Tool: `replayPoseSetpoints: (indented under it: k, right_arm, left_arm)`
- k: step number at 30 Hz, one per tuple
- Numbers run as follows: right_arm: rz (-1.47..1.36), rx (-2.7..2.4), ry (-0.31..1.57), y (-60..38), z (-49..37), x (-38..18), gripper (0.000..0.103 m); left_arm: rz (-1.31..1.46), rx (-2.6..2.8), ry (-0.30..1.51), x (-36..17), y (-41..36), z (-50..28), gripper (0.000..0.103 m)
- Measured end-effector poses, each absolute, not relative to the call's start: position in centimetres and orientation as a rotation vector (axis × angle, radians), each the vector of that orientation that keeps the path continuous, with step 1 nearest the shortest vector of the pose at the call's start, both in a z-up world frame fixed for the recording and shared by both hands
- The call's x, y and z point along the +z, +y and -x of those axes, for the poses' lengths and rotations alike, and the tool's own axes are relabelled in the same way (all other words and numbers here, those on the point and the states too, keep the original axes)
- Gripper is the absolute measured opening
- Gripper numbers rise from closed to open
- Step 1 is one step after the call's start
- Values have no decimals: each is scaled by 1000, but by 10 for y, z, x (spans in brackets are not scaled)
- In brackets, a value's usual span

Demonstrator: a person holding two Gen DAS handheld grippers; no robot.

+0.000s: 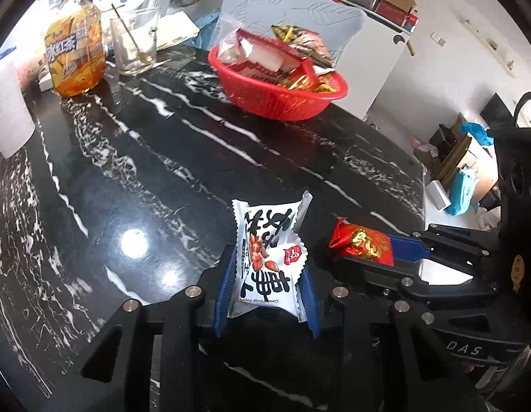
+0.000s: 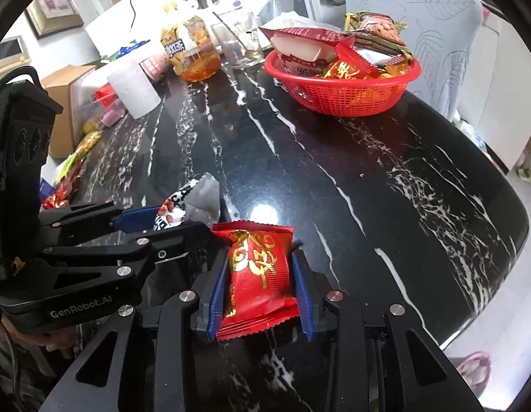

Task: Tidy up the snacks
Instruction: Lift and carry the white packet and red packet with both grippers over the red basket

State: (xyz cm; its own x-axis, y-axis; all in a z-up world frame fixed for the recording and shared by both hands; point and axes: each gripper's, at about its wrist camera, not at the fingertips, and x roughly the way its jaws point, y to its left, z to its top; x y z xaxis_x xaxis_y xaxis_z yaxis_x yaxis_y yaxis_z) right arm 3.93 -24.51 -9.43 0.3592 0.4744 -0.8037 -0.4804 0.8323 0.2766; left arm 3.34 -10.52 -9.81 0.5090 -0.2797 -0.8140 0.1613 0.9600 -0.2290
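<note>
My left gripper is shut on a white snack packet with black characters and red nuts, near the front of the black marble table. My right gripper is shut on a red snack packet with gold characters. The two grippers sit side by side: the red packet shows at the right of the left wrist view, the white packet at the left of the right wrist view. A red basket, heaped with several snack packets, stands at the far side of the table.
An orange tea bottle, a glass with a spoon and a white paper roll stand far left. A pale blue chair back rises behind the basket. Loose wrappers lie at the left table edge.
</note>
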Motion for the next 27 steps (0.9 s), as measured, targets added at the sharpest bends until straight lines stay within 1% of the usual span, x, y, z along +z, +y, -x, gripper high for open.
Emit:
replayPoseSetpoints:
  k: [12,27]
  right_arm:
    - [-10,578,953,-271,-44,-65,35]
    - [35,535,802,-285,-98,-9,35]
  left_arm:
    - [107,-314,907,-59,-123,-52,34]
    - [67,-328,741,2,-134,-118,34]
